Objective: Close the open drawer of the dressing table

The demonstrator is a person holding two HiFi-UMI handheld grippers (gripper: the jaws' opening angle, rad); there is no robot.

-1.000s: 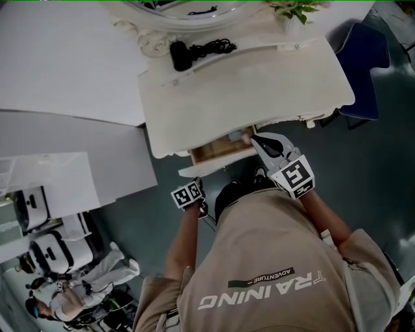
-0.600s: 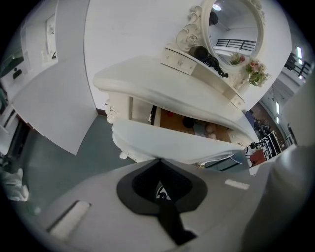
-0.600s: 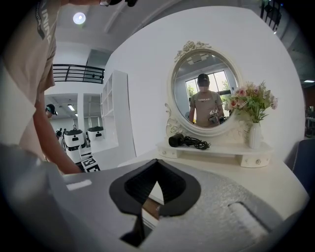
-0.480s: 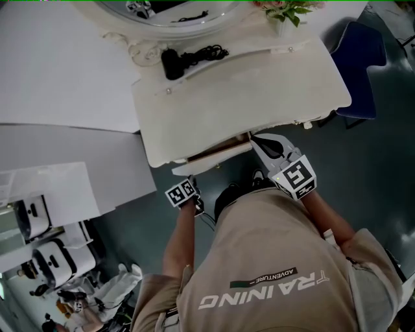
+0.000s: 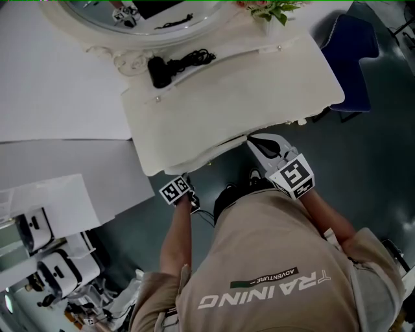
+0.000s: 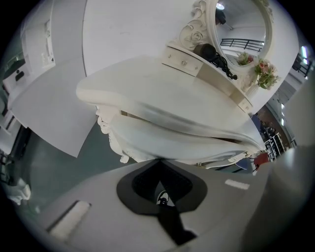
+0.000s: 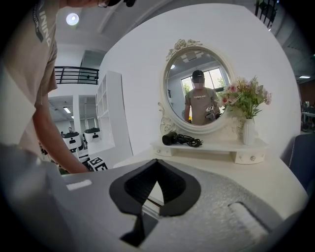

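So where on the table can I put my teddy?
The wide bare tabletop, between the shelf and the front edge, is free. The shelf is crowded: hair dryer and cord left, flowers right. Keep off the front edge by the right gripper.

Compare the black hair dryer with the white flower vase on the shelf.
The black hair dryer lies flat at the left; the white flower vase stands upright at the right. The dryer trails a black cord; the vase holds pink flowers. Both rest on the cream raised shelf.
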